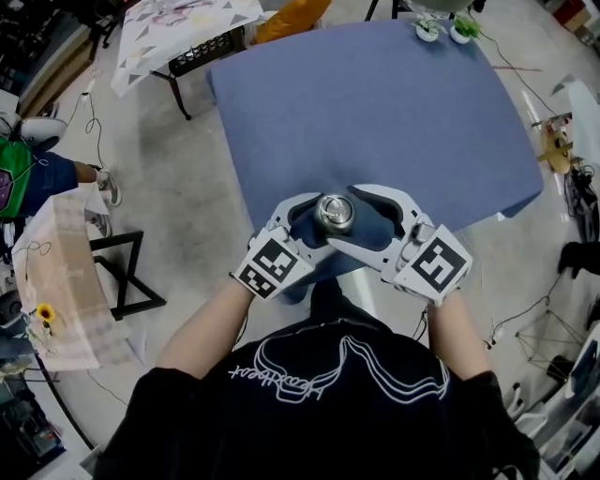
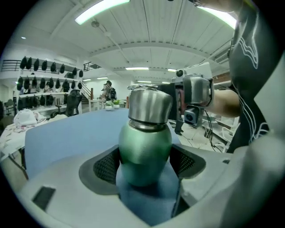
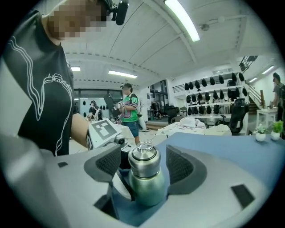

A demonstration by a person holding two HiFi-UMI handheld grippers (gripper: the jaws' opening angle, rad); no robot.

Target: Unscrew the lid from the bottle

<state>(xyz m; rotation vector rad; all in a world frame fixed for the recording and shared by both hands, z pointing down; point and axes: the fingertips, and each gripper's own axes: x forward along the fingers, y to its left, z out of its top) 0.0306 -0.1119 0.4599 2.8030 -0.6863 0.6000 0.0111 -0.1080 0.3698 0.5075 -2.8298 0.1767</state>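
Bottle [image 2: 144, 151]: green body, steel lid [image 2: 149, 104] seated on the neck. It is held roughly upright over the near edge of the blue-covered table [image 1: 375, 103], directly in front of the person.

Left gripper [image 2: 144, 164]: closed on the green body, with both dark pads [image 2: 106, 167] pressed against its sides below the lid.

Right gripper [image 3: 144, 164]: jaws spread wide. The lid is flanked by the pads [image 3: 180, 165], and a gap is seen on each side, so nothing is gripped. The two grippers are brought in from opposite sides, and their marker cubes [image 1: 274, 265] [image 1: 439, 265] are turned toward the person.

Obstructions: in the left gripper view, the right gripper's body is seen just behind the lid; in the right gripper view, the left gripper's cube is seen behind the bottle.

Table surface: two small potted plants [image 1: 428, 30] [image 1: 461, 30] are set at the far edge, well apart from the bottle.

Surroundings: a stand draped in patterned cloth [image 1: 178, 23] with a black crate [image 1: 206, 49] beneath it is placed beyond the far left corner. A checked-cloth table [image 1: 61, 272] is placed at the left. A standing person in a green shirt [image 3: 129, 111] is seen in the background.
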